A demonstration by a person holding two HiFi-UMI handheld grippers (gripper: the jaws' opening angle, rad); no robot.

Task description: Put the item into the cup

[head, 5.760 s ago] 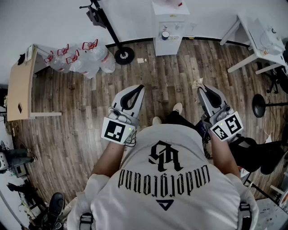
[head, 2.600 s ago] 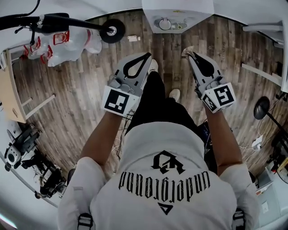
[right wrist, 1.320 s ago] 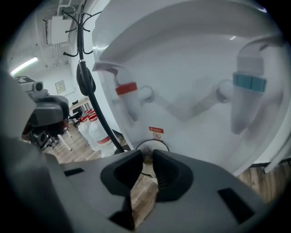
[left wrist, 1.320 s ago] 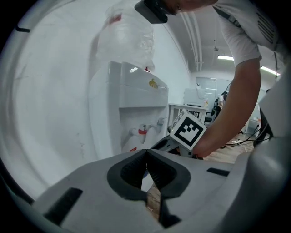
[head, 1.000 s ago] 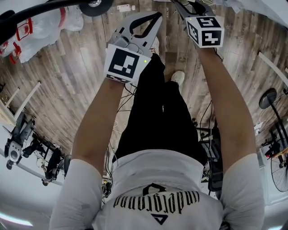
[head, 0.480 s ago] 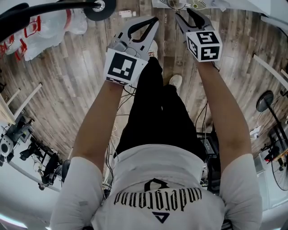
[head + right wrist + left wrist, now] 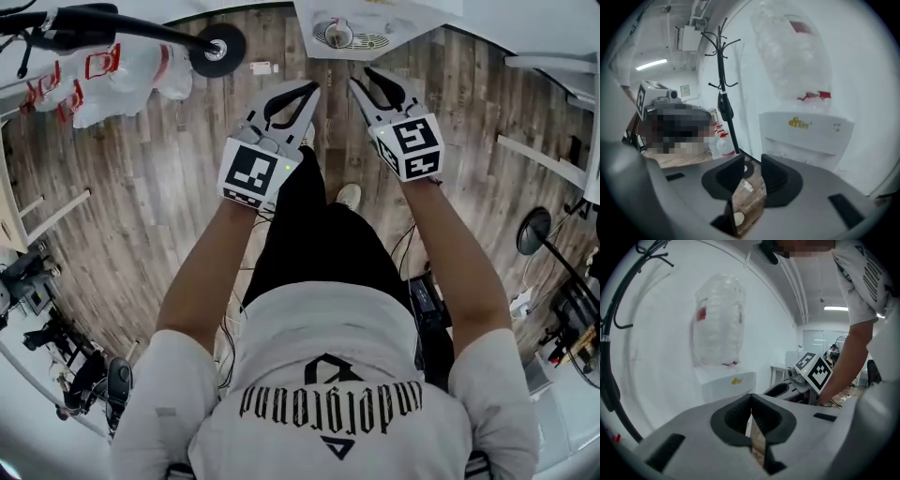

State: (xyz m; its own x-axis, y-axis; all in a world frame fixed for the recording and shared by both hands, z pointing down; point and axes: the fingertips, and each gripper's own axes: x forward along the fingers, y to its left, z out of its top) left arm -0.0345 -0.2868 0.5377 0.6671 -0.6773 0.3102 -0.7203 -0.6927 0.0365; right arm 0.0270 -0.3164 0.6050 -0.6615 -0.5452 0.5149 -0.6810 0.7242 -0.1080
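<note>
A small round cup (image 7: pixel 336 34) stands on the drip tray of a white water dispenser (image 7: pixel 375 19) at the top of the head view. What lies inside it I cannot tell. My right gripper (image 7: pixel 362 81) hangs just short of the dispenser. Its jaws are closing, with a gap still left and nothing between them (image 7: pixel 752 161). My left gripper (image 7: pixel 313 88) is beside it, shut and empty (image 7: pixel 751 399). Both gripper views show the dispenser front (image 7: pixel 806 129) (image 7: pixel 724 383) with a clear bottle (image 7: pixel 792 51) on top.
A scooter wheel (image 7: pixel 217 42) and several empty water bottles (image 7: pixel 122 70) lie at the upper left of the wood floor. White table legs (image 7: pixel 539 155) stand at the right. A black coat stand (image 7: pixel 723 70) is left of the dispenser. Cables trail by my feet (image 7: pixel 412 253).
The crumpled piece seen earlier at the right gripper's tips is gone from them. Both grippers have drawn back from the dispenser, and the right jaws have narrowed.
</note>
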